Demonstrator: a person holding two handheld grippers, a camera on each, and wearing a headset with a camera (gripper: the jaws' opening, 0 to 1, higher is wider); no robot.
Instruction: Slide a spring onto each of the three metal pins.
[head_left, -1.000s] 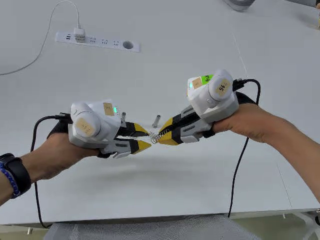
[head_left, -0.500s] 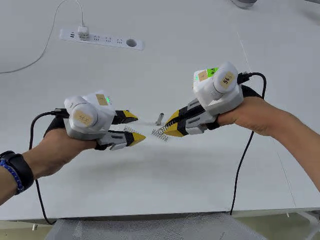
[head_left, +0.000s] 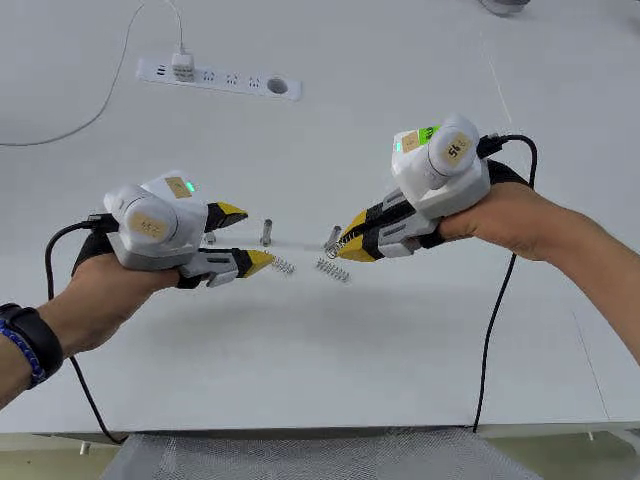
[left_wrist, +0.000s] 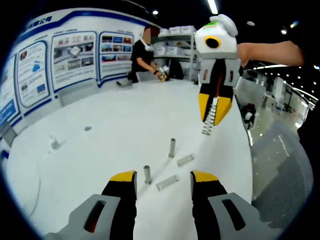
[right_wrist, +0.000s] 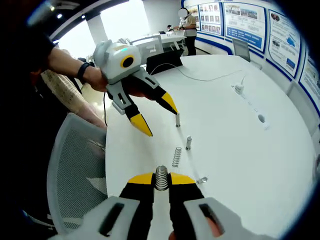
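Observation:
My right gripper (head_left: 345, 246) hangs just above the white table, shut on a small steel spring (head_left: 339, 243) that sticks out past its tips (right_wrist: 161, 177). It hovers by an upright metal pin (head_left: 332, 237). A second pin (head_left: 267, 232) stands to its left, and a third pin (right_wrist: 202, 180) is close under my right jaws. Two loose springs (head_left: 284, 265) (head_left: 333, 270) lie on the table between the grippers. My left gripper (head_left: 249, 237) is open and empty, with the nearer loose spring (left_wrist: 168, 182) lying between its jaws (left_wrist: 164, 176).
A white power strip (head_left: 215, 78) with a plugged-in cable lies at the far left of the table. The table's front edge (head_left: 300, 428) runs just below my arms, with a grey mesh chair (head_left: 300, 458) under it. A person (left_wrist: 142, 55) works at a far bench.
The grippers, tip to tip over the springs a second ago, have drawn apart. The left one moved left with its jaws wider. The right one has lifted one spring toward the right-hand pin.

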